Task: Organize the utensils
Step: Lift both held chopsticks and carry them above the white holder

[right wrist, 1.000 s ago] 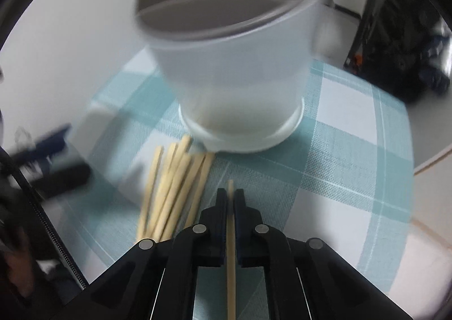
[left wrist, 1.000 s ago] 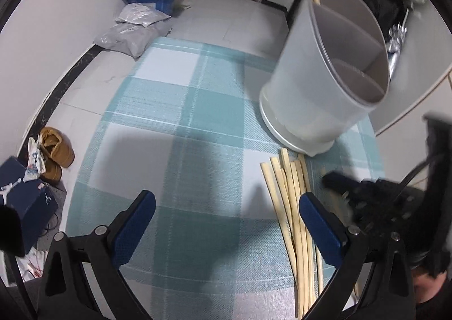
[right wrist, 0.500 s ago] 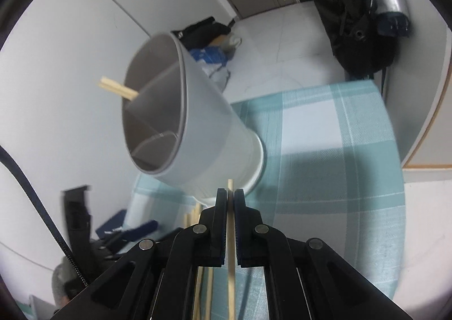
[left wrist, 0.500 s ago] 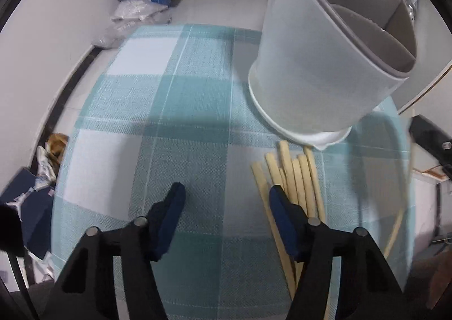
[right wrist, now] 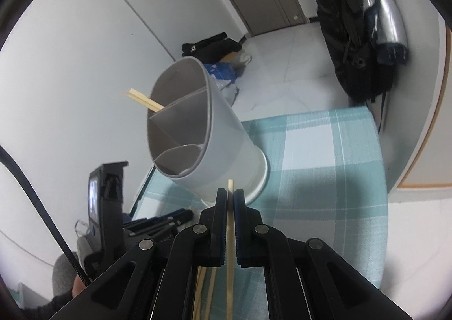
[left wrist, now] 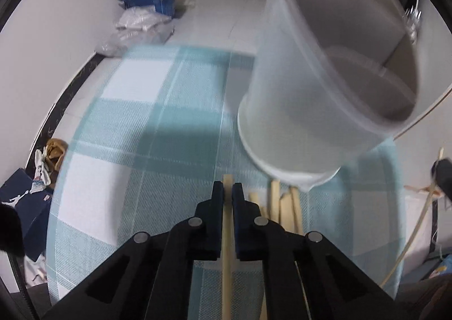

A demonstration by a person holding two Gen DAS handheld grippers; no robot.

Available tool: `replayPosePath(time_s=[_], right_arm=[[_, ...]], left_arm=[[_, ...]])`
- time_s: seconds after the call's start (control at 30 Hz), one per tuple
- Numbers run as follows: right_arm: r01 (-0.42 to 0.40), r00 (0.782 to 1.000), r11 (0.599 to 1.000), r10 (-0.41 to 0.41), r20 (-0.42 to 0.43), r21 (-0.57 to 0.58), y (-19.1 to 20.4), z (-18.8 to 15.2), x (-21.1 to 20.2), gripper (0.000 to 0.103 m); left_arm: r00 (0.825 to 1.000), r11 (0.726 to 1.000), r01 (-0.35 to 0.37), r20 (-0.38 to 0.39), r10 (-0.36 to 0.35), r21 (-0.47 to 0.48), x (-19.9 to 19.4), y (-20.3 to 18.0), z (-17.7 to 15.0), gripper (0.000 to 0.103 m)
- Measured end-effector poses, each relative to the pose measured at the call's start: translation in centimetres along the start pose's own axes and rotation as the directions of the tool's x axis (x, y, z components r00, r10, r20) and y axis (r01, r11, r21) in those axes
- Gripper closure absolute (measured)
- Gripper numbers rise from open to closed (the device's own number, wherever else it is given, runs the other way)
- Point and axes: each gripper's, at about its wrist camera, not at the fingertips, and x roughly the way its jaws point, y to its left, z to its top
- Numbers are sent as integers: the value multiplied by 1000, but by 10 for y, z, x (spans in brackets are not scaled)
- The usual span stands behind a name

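Note:
A white utensil holder (left wrist: 325,88) with inner dividers stands on the teal checked tablecloth (left wrist: 147,128); it also shows in the right wrist view (right wrist: 203,133) with chopsticks (right wrist: 142,98) sticking out of its far compartment. My left gripper (left wrist: 228,193) is shut on one wooden chopstick (left wrist: 226,249), just left of several loose chopsticks (left wrist: 282,207) lying by the holder's base. My right gripper (right wrist: 230,198) is shut on another chopstick (right wrist: 229,263), held above the table in front of the holder.
Bags and clothes (left wrist: 152,12) lie on the floor beyond the table. Shoes and a blue box (left wrist: 25,201) sit on the floor at the left. A black backpack (right wrist: 358,46) hangs at the right. The table edge curves close on the right.
My left gripper has moved right to the loose chopsticks and shut on one. My right gripper has kept its chopstick and lifted it up away from the table.

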Motion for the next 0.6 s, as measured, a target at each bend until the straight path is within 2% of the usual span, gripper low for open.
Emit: replayPosePath(time_s=[0.13, 0.23, 0.37, 0.47, 0.6], right_arm=[[14, 998, 999, -11, 54, -52, 8, -1, -10, 99], [17, 996, 996, -9, 87, -86, 15, -3, -17, 99], [11, 992, 993, 4, 127, -121, 26, -6, -24, 99], [23, 988, 988, 0, 154, -151, 34, -9, -29, 99], [45, 984, 983, -12, 177, -180, 42, -14, -32, 99]], left_arm=[[992, 1000, 17, 128, -17, -6, -34, 1, -1, 100], [975, 997, 69, 213, -64, -17, -64, 6, -6, 100], [942, 993, 121, 316, -117, 6, -100, 7, -9, 100], [925, 991, 133, 355, -135, 29, -111, 3, -5, 100], [919, 989, 128, 367, -145, 72, -115, -3, -3, 100]])
